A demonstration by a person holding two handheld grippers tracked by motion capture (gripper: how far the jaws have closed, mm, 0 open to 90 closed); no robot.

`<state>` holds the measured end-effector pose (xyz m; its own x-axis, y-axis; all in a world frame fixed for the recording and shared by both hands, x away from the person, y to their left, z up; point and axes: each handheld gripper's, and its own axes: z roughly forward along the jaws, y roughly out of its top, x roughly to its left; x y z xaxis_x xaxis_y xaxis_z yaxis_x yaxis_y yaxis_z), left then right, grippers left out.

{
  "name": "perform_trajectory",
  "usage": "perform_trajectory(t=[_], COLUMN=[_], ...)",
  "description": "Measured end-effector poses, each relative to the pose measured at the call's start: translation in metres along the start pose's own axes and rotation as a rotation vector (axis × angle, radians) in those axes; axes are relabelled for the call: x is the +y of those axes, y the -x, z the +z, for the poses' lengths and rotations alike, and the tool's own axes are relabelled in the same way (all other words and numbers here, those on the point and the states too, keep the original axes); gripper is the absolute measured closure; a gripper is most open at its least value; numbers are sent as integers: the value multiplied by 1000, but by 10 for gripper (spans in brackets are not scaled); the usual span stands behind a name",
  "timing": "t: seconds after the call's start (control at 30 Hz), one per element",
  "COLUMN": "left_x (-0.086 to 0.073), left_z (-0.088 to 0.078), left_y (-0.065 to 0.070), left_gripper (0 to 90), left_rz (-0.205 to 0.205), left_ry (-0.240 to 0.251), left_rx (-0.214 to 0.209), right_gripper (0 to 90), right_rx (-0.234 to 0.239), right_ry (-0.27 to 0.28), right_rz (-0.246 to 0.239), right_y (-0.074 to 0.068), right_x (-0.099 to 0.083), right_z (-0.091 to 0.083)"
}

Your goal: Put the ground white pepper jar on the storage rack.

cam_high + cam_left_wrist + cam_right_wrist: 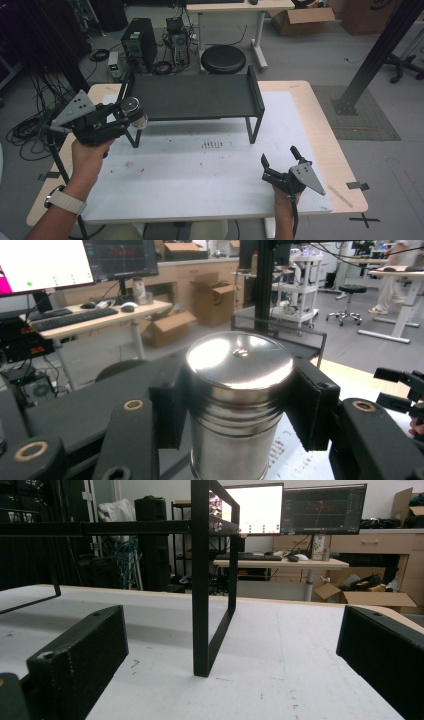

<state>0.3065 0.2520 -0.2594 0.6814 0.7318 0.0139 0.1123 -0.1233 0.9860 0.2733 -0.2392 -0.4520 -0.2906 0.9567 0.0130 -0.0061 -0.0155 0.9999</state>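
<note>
One steel can sits clamped upright between the jaws of the left gripper, pinched just under its lid, so it hangs level and clear of the table. It hovers at the left end of the black rack, near shelf height, probably bound for that shelf. Right of the rack's near leg, the right gripper rests low on the table, jaws spread, holding nothing.

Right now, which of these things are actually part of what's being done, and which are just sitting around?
In use:
- metal can, clamped in the left gripper
- black shelf, right beside the can
- right gripper, open, resting on the table

Just lying about:
- round stool
- computer tower
- cardboard box
</note>
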Motion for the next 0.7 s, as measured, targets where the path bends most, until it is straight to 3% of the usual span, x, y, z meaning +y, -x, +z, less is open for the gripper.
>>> perform_trajectory(t=[0.27,0.7], left_x=[15,32], left_z=[18,54], left_y=[0,-3], left_gripper=[491,491], left_rz=[19,14], left_ry=[-9,-22], left_rx=[-17,-26], right_gripper=[0,0], right_rx=[0,1], right_ry=[1,4], right_rz=[1,1], right_y=[0,0], right_x=[0,0], right_z=[0,0])
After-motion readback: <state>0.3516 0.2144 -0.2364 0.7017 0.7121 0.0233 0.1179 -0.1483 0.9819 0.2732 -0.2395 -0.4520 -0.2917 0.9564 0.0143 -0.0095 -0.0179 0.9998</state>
